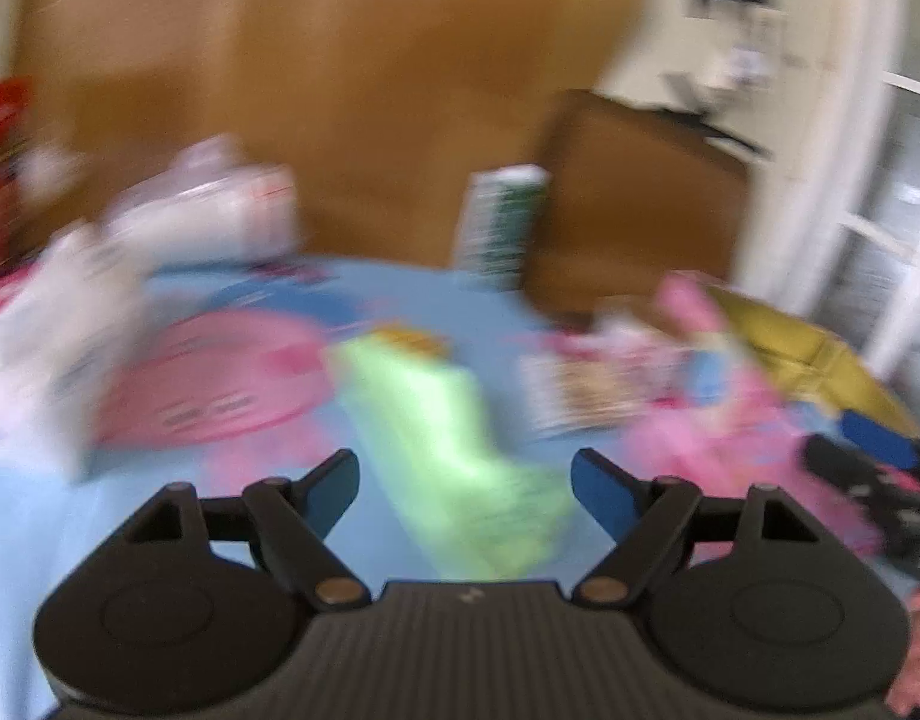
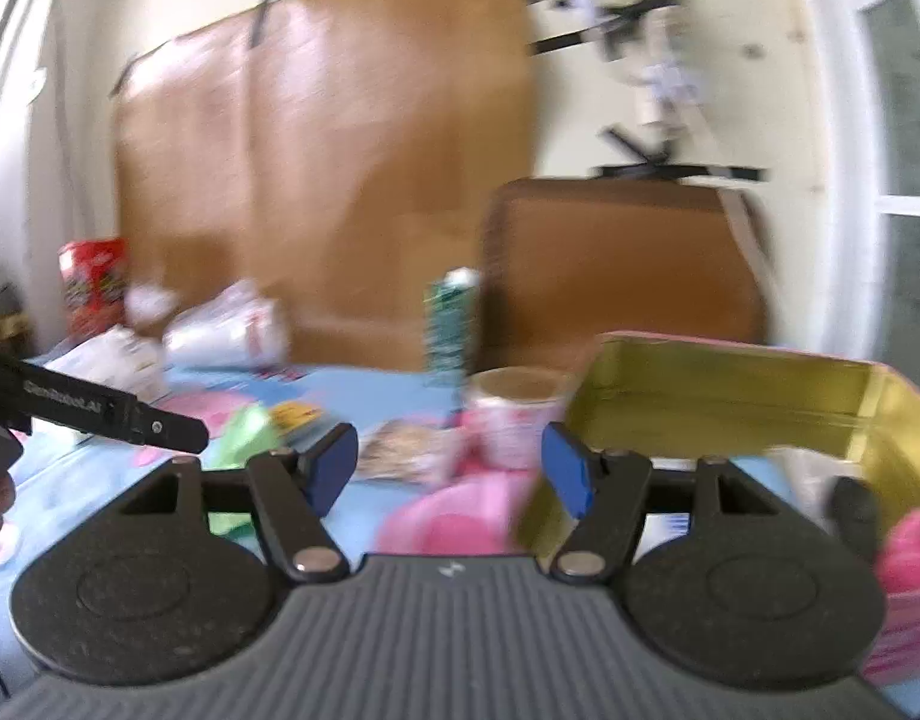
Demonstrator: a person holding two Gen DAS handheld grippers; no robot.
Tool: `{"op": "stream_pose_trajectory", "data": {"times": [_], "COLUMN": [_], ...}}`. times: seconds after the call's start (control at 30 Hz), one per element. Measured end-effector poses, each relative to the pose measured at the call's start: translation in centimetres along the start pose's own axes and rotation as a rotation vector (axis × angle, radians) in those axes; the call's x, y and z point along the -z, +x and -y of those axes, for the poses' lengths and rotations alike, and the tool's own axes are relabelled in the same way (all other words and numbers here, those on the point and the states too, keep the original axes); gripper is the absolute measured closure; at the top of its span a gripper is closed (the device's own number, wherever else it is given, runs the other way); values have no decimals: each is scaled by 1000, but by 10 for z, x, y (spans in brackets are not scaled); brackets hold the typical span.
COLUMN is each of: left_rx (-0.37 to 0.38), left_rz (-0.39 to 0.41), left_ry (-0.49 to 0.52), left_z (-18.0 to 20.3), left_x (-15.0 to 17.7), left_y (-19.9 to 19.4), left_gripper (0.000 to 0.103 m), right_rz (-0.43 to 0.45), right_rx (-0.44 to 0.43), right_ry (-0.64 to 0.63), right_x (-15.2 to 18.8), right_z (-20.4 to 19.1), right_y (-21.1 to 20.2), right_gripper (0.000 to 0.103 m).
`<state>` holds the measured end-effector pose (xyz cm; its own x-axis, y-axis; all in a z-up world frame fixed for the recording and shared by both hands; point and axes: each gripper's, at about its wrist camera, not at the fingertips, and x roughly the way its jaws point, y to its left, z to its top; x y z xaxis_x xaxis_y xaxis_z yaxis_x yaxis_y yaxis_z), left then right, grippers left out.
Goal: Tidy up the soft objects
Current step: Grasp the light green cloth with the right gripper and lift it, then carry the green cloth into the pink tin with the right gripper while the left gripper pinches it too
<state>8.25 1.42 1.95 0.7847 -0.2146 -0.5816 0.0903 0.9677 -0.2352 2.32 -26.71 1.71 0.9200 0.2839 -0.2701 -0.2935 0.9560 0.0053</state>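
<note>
Both views are motion-blurred. A light green soft cloth (image 1: 454,450) lies on the blue table cover, running from mid-table toward my left gripper (image 1: 465,492), which is open and empty just above its near end. The cloth shows small in the right wrist view (image 2: 244,435). A pink soft item (image 1: 718,420) lies at the right beside a gold tin box (image 1: 802,348). My right gripper (image 2: 451,471) is open and empty, above a pink soft item (image 2: 454,516) next to the open gold box (image 2: 724,396). The left gripper's finger (image 2: 130,420) shows at the left.
A pink round plate (image 1: 208,378), white bags (image 1: 208,210), a green-white carton (image 1: 499,222), a printed packet (image 1: 586,390) and a red canister (image 2: 94,285) stand on the table. A paper cup (image 2: 514,414) sits by the box. Brown cardboard (image 2: 340,168) backs the table.
</note>
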Motion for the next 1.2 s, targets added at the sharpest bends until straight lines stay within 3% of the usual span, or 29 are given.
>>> {"op": "stream_pose_trajectory", "data": {"times": [0.17, 0.43, 0.5, 0.57, 0.6, 0.7, 0.77, 0.97, 1.07, 1.1, 1.17, 1.2], "left_rx": [-91, -42, -34, -22, -14, 4, 36, 303, 376, 392, 426, 432], "left_rz": [-11, 38, 40, 42, 42, 29, 4, -140, -209, -234, -263, -261], "left_ry": [-108, -118, -123, -134, -139, -143, -142, -224, -228, -232, -235, -229], "left_z": [-62, -75, -77, -77, -78, -79, -75, -62, -49, -45, -38, -33], "left_x": [15, 22, 22, 23, 23, 23, 22, 19, 21, 21, 21, 20], "left_y": [-4, -7, -6, -6, -6, -6, -7, -8, -3, 1, 6, 6], "left_gripper": [23, 22, 22, 21, 20, 20, 19, 20, 35, 51, 70, 73], "right_rz": [-85, -212, -248, -282, -294, -297, -283, -196, -146, -125, -97, -91], "right_rx": [-103, -152, -143, -171, -178, -191, -232, -340, -352, -346, -329, -320], "right_ry": [-47, -150, -178, -159, -149, -145, -136, -242, -306, -331, -356, -355], "right_x": [0, 10, 14, 14, 13, 15, 16, 27, 31, 34, 35, 36], "right_z": [-43, -95, -102, -102, -101, -106, -110, -139, -149, -152, -154, -152], "right_y": [36, 91, 102, 107, 106, 96, 79, 23, 6, 0, -6, -8], "right_gripper": [34, 37, 52, 89, 97, 98, 98, 98, 98, 98, 98, 98]}}
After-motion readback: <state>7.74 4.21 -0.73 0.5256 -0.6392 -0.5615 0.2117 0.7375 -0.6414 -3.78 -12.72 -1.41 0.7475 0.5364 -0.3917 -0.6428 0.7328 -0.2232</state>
